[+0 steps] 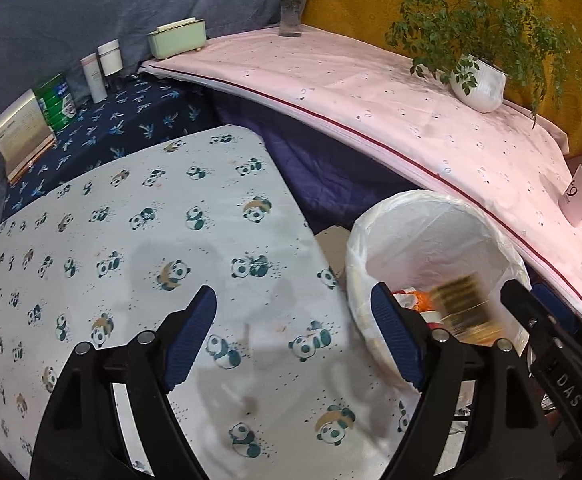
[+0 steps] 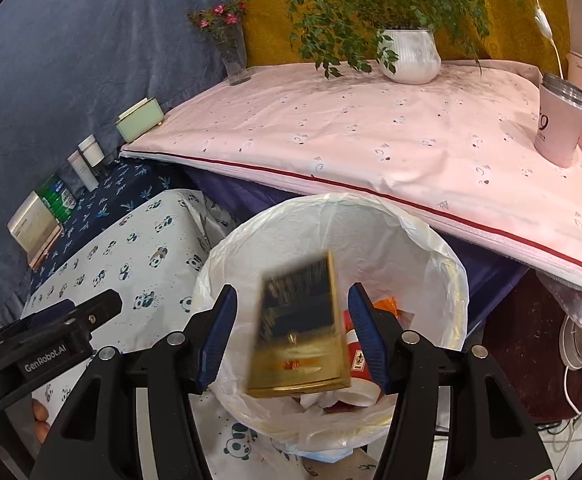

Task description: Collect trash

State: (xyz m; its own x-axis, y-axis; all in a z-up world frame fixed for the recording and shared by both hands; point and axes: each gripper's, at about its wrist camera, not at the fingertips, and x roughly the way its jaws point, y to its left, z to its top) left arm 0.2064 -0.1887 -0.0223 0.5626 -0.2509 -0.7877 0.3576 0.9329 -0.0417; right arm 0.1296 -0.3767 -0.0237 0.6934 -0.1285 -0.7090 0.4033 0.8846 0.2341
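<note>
A gold and black box [image 2: 301, 332], blurred by motion, is in the air between the open jaws of my right gripper [image 2: 293, 334], touching neither finger, right above the white-lined trash bin [image 2: 431, 256]. The bin holds orange, red and white trash [image 2: 361, 364]. The same box [image 1: 465, 312] shows blurred over the bin [image 1: 375, 236] in the left wrist view. My left gripper [image 1: 293, 338] is open and empty above the panda-print table [image 1: 131, 248], left of the bin. The right gripper's finger [image 1: 531, 312] shows at the bin's right side.
A pink-covered surface [image 2: 371, 140] behind the bin carries a white plant pot [image 2: 411, 56], a glass vase [image 2: 235, 60], a green box [image 2: 137, 124] and a pink cup [image 2: 559, 120]. Bottles, a green can [image 1: 57, 100] and a gold box [image 1: 21, 132] stand far left.
</note>
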